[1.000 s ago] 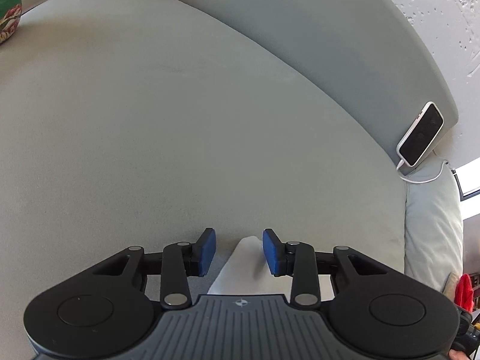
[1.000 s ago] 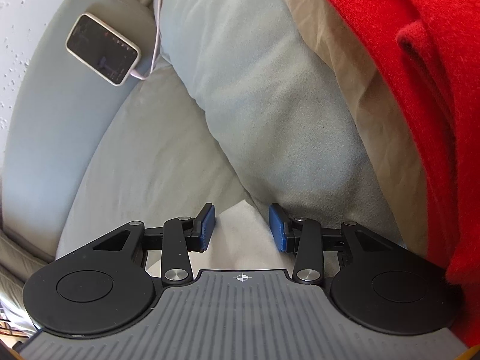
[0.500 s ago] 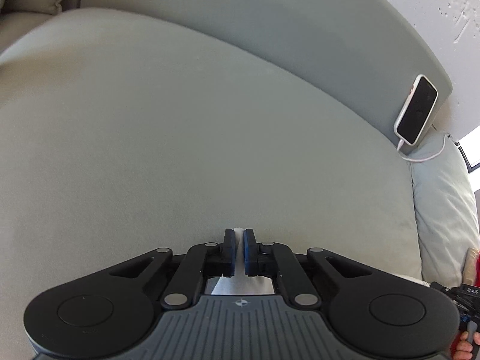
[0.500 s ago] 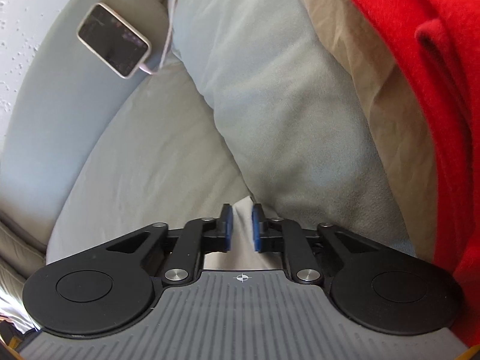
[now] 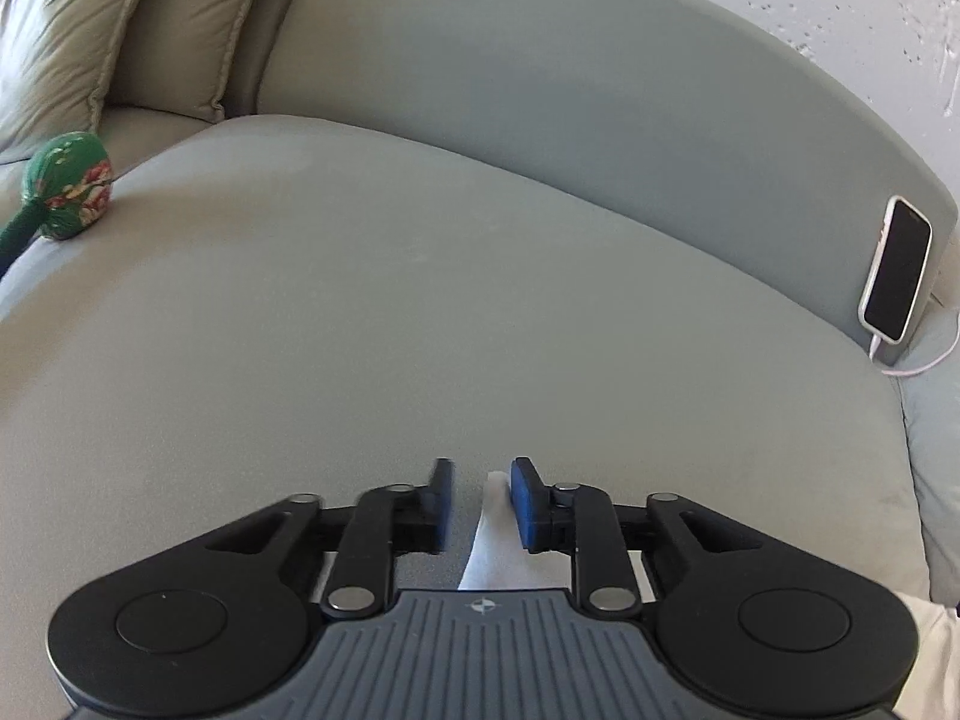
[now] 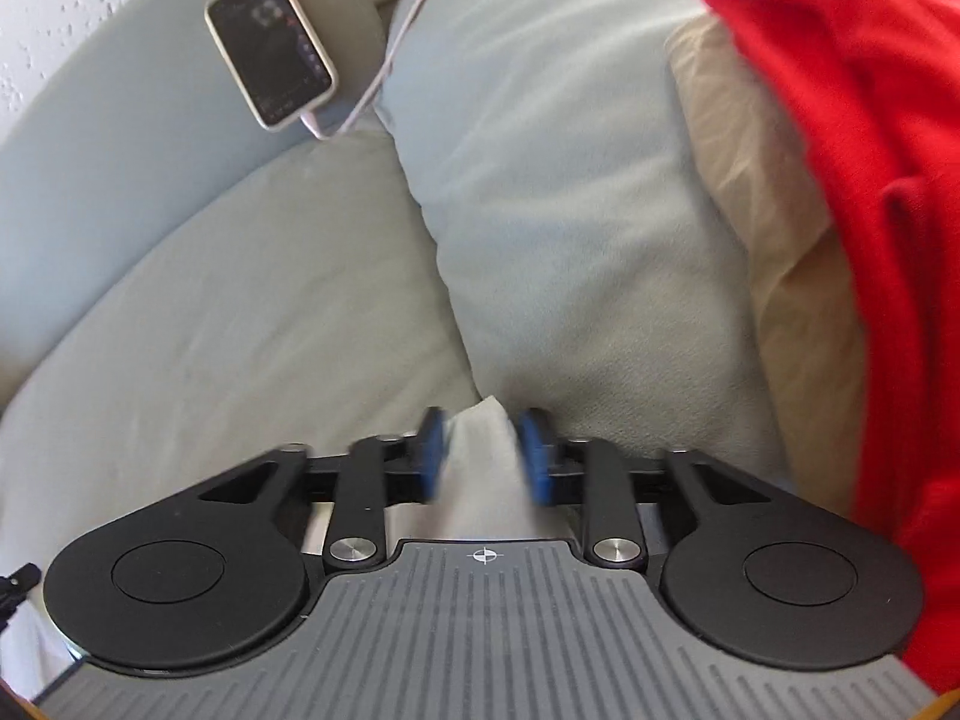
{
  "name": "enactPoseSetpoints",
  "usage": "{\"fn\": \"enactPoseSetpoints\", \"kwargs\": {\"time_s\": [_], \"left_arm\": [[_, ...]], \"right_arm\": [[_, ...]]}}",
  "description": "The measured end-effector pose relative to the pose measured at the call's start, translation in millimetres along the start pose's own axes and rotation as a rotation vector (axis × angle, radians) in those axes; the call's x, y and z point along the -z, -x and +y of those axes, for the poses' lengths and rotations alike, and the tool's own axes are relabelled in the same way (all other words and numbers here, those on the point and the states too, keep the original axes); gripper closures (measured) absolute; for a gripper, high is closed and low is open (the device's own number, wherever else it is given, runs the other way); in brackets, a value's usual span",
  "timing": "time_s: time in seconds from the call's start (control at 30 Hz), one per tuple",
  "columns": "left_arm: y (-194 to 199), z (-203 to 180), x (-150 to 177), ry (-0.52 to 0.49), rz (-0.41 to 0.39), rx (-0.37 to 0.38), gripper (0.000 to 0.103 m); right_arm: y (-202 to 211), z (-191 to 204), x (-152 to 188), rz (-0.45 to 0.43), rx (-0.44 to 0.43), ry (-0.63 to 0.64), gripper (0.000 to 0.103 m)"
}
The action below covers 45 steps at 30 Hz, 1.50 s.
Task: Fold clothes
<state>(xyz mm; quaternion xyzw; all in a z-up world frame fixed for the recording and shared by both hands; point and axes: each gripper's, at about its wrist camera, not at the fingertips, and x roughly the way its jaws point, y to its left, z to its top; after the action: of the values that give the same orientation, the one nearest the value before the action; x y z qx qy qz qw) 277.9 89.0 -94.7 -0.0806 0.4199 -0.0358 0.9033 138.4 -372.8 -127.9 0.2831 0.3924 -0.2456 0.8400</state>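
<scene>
Both pairs of jaws, nearly closed on pale cloth half a second ago, now stand parted, and both cameras have tilted to take in more of the sofa. Left gripper [image 5: 480,495]: jaws apart by a moderate gap, with a white garment [image 5: 493,546] rising as a narrow peak between them; the peak leans against the right blue pad [image 5: 524,504] and stands clear of the left one, so the cloth appears released, not clamped. Right gripper [image 6: 483,456]: jaws likewise apart, motion-blurred, a corner of the same pale fabric [image 6: 483,468] filling most of the gap; whether the pads press it cannot be told. In each view the cloth lies directly below and ahead of the jaws, its bulk hidden under the gripper body, so its long axis cannot be read; by judgement it spans from one gripper to the other across the grey seat cushion [image 5: 420,300]. Neither hand is clearly nearer. Background: phone [image 5: 895,276] on its cable against the backrest, a green patterned object [image 5: 66,186] at far left, a pale pillow [image 6: 570,180], a tan cushion [image 6: 774,222] and red fabric [image 6: 870,150] at right.
</scene>
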Motion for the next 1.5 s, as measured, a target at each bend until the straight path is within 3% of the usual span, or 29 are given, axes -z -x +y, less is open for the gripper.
{"fn": "enactPoseSetpoints", "kwargs": {"time_s": [0.03, 0.17, 0.33, 0.53, 0.57, 0.6, 0.63, 0.7, 0.83, 0.87, 0.9, 0.97, 1.07, 1.13, 1.17, 1.2, 1.23, 1.3, 1.33, 1.5], "left_arm": [[11, -2, -3, -0.021, -0.012, -0.013, 0.062], [70, -16, 0, -0.100, -0.050, -0.007, 0.062], [146, -50, 41, -0.162, -0.068, 0.112, 0.051], [171, -93, 104, -0.267, 0.025, 0.182, 0.051], [177, -94, 111, -0.263, 0.050, 0.201, 0.052], [185, -94, 118, -0.252, 0.077, 0.223, 0.052], [192, -94, 125, -0.241, 0.104, 0.244, 0.052], [215, -87, 133, -0.249, 0.100, 0.313, 0.051], [243, -92, 138, -0.312, 0.011, 0.247, 0.048], [244, -94, 139, -0.318, -0.022, 0.222, 0.042], [239, -97, 141, -0.316, -0.048, 0.186, 0.040], [225, -106, 147, -0.304, -0.077, 0.114, 0.040], [194, -117, 159, -0.274, -0.064, 0.057, 0.044], [175, -126, 166, -0.295, -0.079, 0.042, 0.047], [166, -132, 170, -0.320, -0.091, 0.030, 0.054], [159, -137, 173, -0.342, -0.105, 0.019, 0.055], [151, -139, 177, -0.349, -0.099, 0.009, 0.055], [136, -142, 183, -0.355, -0.074, -0.013, 0.066], [128, -141, 186, -0.351, -0.025, -0.018, 0.074], [142, -135, 200, -0.442, 0.041, -0.012, 0.074]], "right_arm": [[14, 0, 0, -0.017, -0.018, 0.013, 0.048], [71, -4, 9, -0.045, -0.126, 0.035, 0.047], [132, -8, 39, -0.013, -0.253, 0.076, 0.047], [168, -18, 85, 0.016, -0.314, 0.090, 0.047], [174, -18, 92, -0.012, -0.309, 0.109, 0.054], [182, -18, 99, -0.048, -0.301, 0.118, 0.078], [193, -20, 104, -0.085, -0.311, 0.120, 0.086], [221, -23, 108, -0.182, -0.350, 0.138, 0.086], [259, -25, 100, -0.298, -0.354, 0.188, 0.083], [259, -24, 99, -0.279, -0.358, 0.197, 0.079], [255, -23, 99, -0.245, -0.364, 0.206, 0.068], [241, -20, 103, -0.169, -0.351, 0.230, 0.057], [198, -16, 127, -0.071, -0.282, 0.262, 0.059], [173, -11, 142, -0.043, -0.272, 0.291, 0.070], [165, -7, 146, -0.042, -0.277, 0.306, 0.078], [157, -3, 149, -0.043, -0.285, 0.321, 0.080], [150, -1, 150, -0.034, -0.276, 0.333, 0.080], [136, 3, 153, -0.011, -0.246, 0.354, 0.078], [129, 5, 154, 0.000, -0.230, 0.365, 0.078], [122, -15, 167, 0.107, -0.201, 0.409, 0.079]]}}
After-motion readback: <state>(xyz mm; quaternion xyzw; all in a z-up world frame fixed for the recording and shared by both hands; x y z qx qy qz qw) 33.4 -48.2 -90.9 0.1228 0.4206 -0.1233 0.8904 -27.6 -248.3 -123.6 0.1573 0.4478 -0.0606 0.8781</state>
